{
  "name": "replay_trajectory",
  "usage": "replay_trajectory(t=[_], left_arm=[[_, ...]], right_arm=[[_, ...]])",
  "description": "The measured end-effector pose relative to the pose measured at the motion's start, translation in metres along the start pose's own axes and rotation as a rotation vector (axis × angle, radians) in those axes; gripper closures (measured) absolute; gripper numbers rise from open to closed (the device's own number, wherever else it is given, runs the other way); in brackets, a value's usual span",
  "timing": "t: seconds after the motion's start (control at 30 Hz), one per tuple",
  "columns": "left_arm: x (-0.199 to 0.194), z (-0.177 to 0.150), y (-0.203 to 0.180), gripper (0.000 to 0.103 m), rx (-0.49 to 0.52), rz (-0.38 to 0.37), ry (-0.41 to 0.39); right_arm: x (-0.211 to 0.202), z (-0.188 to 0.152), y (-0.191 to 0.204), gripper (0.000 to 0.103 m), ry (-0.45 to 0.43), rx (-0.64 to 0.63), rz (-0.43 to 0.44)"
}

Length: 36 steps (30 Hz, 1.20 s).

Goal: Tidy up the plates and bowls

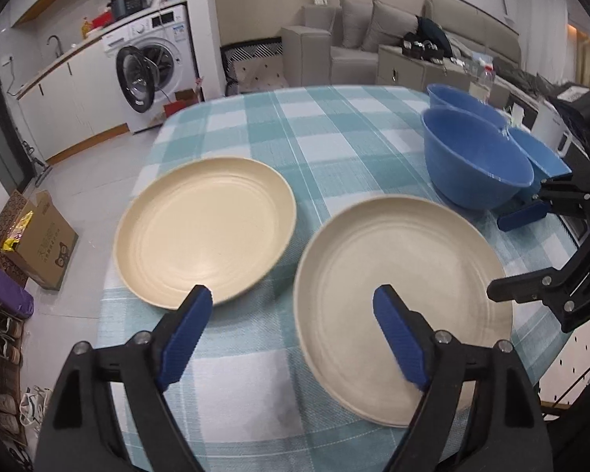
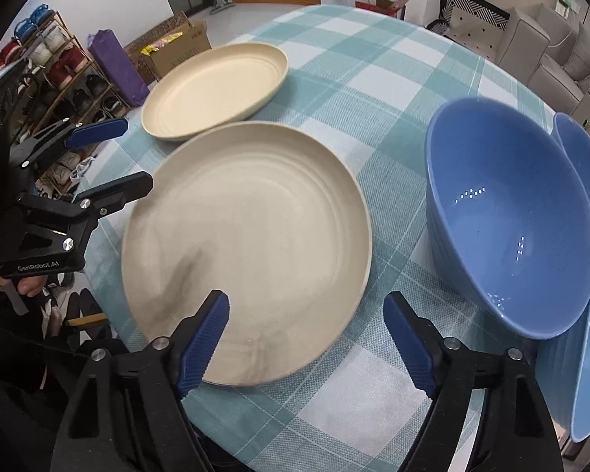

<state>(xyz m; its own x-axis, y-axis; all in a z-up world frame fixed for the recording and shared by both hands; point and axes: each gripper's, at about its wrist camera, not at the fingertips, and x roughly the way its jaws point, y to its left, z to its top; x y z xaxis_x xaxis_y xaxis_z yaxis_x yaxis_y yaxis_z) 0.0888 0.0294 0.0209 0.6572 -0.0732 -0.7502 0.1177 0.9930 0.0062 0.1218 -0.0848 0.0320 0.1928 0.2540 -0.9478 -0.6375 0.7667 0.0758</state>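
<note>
Two cream plates lie side by side on the checked tablecloth [image 1: 334,149]: one at the left [image 1: 204,232] [image 2: 216,86], one closer to me [image 1: 405,306] [image 2: 247,251]. Three blue bowls crowd the right of the table: a large one [image 1: 476,157] [image 2: 507,228], one behind it [image 1: 464,96] and one beside it [image 1: 539,153]. My left gripper [image 1: 291,299] [image 2: 131,155] is open above the gap between the plates and holds nothing. My right gripper [image 2: 306,306] [image 1: 511,253] is open over the closer plate's near rim; its pads touch nothing.
The round table's edge [image 1: 110,275] drops to a tiled floor on the left. A cardboard box [image 1: 39,244], a shoe rack [image 2: 55,78] and a washing machine [image 1: 153,63] stand beyond it. A grey sofa [image 1: 373,39] is at the back.
</note>
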Motion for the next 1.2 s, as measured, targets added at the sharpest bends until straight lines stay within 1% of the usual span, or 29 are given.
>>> replay_trajectory(t=[0.1,0.17,0.2,0.27,0.3,0.37,0.5,0.77,0.97,1.1,1.2], left_arm=[[-0.011,0.002,0.01,0.017,-0.025,0.001,-0.029],[-0.02,0.003,0.019,0.007,-0.048,0.01,-0.056],[-0.022,0.004,0.023,0.005,-0.06,0.016,-0.07],[-0.029,0.005,0.032,0.005,-0.083,0.029,-0.096],[-0.03,0.006,0.037,0.004,-0.095,0.037,-0.099],[-0.034,0.006,0.045,0.0,-0.119,0.057,-0.114],[-0.035,0.005,0.06,0.0,-0.155,0.068,-0.127],[-0.032,0.008,0.077,0.0,-0.204,0.087,-0.133],[-0.029,0.014,0.087,0.0,-0.225,0.098,-0.138],[-0.024,0.019,0.098,0.0,-0.264,0.106,-0.131],[-0.022,0.021,0.103,0.0,-0.272,0.114,-0.131]], right_arm=[[-0.009,0.004,0.003,0.015,-0.043,-0.009,0.023],[-0.014,0.008,0.005,0.011,-0.075,-0.009,0.027],[-0.018,0.01,0.006,0.007,-0.096,-0.006,0.026],[-0.022,0.015,0.006,0.004,-0.131,0.003,0.027],[-0.024,0.016,0.005,0.004,-0.143,0.008,0.027],[-0.029,0.021,0.004,0.002,-0.169,0.021,0.026],[-0.036,0.028,0.002,0.001,-0.202,0.043,0.025],[-0.036,0.047,0.001,0.001,-0.231,0.078,0.023],[-0.028,0.066,0.002,0.001,-0.235,0.09,0.017],[-0.022,0.079,0.001,0.001,-0.233,0.13,0.053],[-0.02,0.088,0.005,0.001,-0.238,0.12,0.038]])
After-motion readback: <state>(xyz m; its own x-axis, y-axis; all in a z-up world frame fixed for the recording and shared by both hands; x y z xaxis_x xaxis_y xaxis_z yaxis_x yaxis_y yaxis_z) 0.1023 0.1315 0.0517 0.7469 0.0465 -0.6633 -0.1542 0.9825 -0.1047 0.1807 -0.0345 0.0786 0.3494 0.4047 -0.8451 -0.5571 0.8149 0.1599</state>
